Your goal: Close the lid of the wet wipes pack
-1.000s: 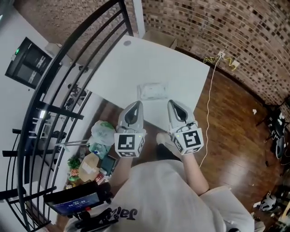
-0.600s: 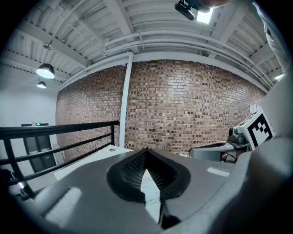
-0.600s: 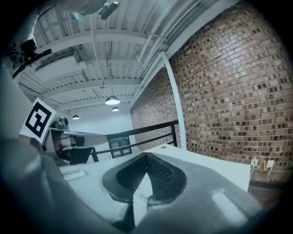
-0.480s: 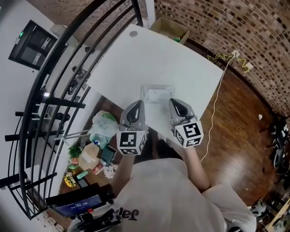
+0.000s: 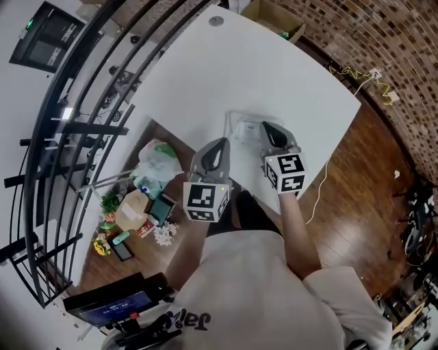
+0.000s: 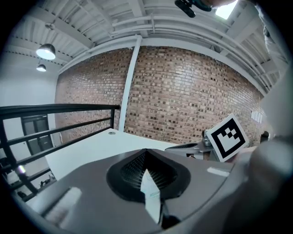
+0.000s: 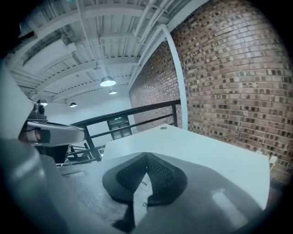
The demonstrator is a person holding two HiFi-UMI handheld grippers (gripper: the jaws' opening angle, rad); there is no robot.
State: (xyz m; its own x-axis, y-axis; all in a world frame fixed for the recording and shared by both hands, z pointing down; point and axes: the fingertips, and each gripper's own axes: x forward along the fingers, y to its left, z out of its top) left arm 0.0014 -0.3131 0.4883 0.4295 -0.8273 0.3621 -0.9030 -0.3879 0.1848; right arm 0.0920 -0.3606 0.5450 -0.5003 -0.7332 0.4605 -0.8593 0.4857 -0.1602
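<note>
The wet wipes pack [image 5: 242, 130], white and flat, lies near the front edge of the white table [image 5: 274, 75]. My right gripper [image 5: 267, 127] is shut and hangs over the pack's right end, hiding part of it. Through the slit between its jaws, the right gripper view shows a white label [image 7: 142, 184] printed "OPEN". My left gripper [image 5: 217, 143] is also shut and empty, just left of the pack at the table's front edge. The frames do not show whether the lid is up or down. The left gripper view shows the right gripper's marker cube [image 6: 225, 138].
A black railing [image 5: 82, 89] curves along the left. Bags and small clutter [image 5: 140, 205] lie on the floor below the table's left side. A cardboard box [image 5: 274, 17] stands beyond the far edge. A cable [image 5: 321, 184] runs over the wooden floor at right, and a brick wall stands behind.
Both grippers have moved forward over the table toward the pack. The right one now overlaps its right end; earlier both were short of it.
</note>
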